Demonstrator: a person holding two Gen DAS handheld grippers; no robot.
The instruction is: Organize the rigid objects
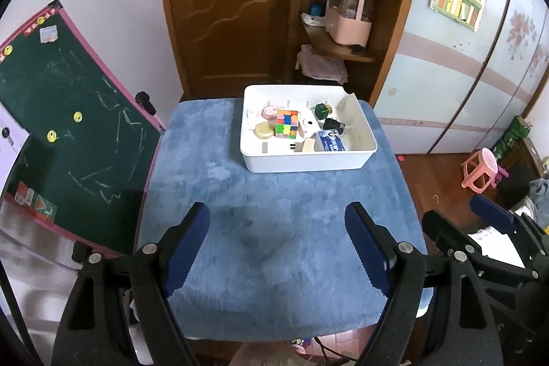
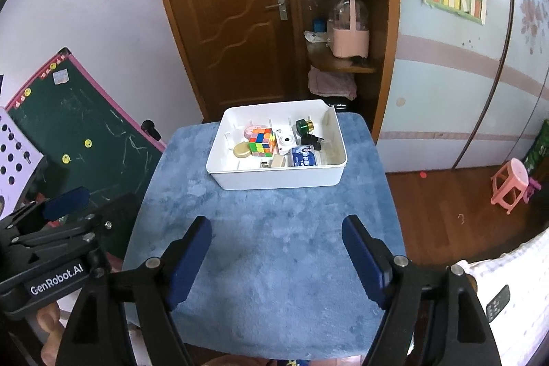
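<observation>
Blue plush cloth covers the bench [image 1: 281,215], bare near the holder. Nearest, the left gripper [image 1: 277,228] hovers with jaws wide apart and empty; the right gripper [image 2: 276,240] beside it is likewise spread and holds nothing. Farther on, toward the bench's far edge, sits the white rectangular plastic bin [image 2: 240,182], with the rigid things crowded inside: a multicoloured puzzle cube [image 2: 263,143], a round gold lid [image 2: 242,150], a green bottle with a gold cap [image 2: 304,126] (packed touching or nearly so). Reaching in could likely nudge neighbours or pinch two at once, since they lie so close together.
</observation>
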